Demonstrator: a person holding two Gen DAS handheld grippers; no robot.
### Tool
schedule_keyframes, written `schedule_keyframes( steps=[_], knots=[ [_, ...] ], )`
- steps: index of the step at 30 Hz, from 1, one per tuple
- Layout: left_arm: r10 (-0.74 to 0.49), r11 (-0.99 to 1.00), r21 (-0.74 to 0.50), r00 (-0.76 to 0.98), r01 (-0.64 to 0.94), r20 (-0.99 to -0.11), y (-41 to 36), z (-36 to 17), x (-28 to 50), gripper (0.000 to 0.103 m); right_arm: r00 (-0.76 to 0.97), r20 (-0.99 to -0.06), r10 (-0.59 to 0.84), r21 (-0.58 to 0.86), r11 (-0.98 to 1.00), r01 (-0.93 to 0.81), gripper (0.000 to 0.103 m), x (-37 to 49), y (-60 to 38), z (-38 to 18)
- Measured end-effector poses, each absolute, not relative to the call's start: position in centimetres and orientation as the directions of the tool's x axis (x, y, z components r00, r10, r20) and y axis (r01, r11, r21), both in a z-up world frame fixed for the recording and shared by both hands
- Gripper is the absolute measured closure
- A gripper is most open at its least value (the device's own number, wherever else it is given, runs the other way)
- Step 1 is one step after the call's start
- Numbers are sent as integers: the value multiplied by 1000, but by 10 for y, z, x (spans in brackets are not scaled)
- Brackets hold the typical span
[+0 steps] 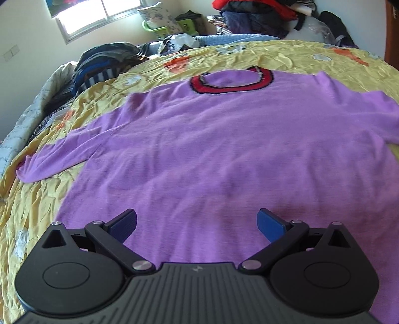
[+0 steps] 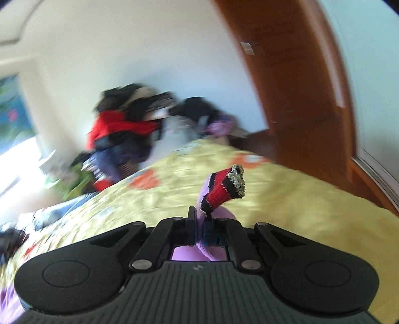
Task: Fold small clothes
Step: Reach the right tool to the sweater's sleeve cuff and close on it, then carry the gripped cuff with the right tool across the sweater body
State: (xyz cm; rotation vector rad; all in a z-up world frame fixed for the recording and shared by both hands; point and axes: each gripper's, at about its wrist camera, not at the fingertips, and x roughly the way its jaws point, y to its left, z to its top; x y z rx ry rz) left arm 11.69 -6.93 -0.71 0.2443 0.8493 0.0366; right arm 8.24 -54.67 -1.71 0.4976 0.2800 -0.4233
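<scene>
Nearest in the left wrist view, the left gripper (image 1: 197,225) is hovering with its jaws spread wide and nothing between them, just above the near hem area of the purple sweater (image 1: 212,154). The sweater is lying flat, front side up, on the yellow bedspread (image 1: 37,199), its body reaching away toward the red collar (image 1: 232,82) at the far end and its left sleeve (image 1: 57,157) trailing out to the left, the cuff resting near the bed's left edge.

In the right wrist view, the right gripper (image 2: 199,219) is clamping tight on the other sleeve's end: purple knit is bunching through the closed jaws and the red-and-black cuff (image 2: 224,189) with its sparkly trim is sticking up beyond the fingertips, above the bedspread.

The knit is looking soft, light and limp, so it is likely drooping and stretching wherever it is lifted instead of holding a shape, and a single pinch will probably drag the rest along the crinkled cover. The ribbed cuff and collar seem firmer and thicker, giving the surest hold; the hem corners and shoulder seams look like the next best places for the free gripper to pinch.

Farther off, piles of dark and red clothes (image 1: 254,15) are heaped at the far side of the bed, beneath the window (image 1: 99,15)
</scene>
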Motion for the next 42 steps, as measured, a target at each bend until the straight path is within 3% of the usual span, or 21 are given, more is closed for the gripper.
schedule_keyframes(
  steps=[14,20,42],
  knots=[
    [63,991,123,668,44,-741,-32,0,117,0,884,-449,-127,199,951,238,93,140,-395,-17],
    [91,992,125,660,5,-746,-21,-2,120,0,873,-480,-80,99,984,145,93,140,-334,-26],
    [119,991,129,630,-31,-768,2,-10,121,0,844,-532,61,93,996,-13,92,171,-252,-20]
  ],
)
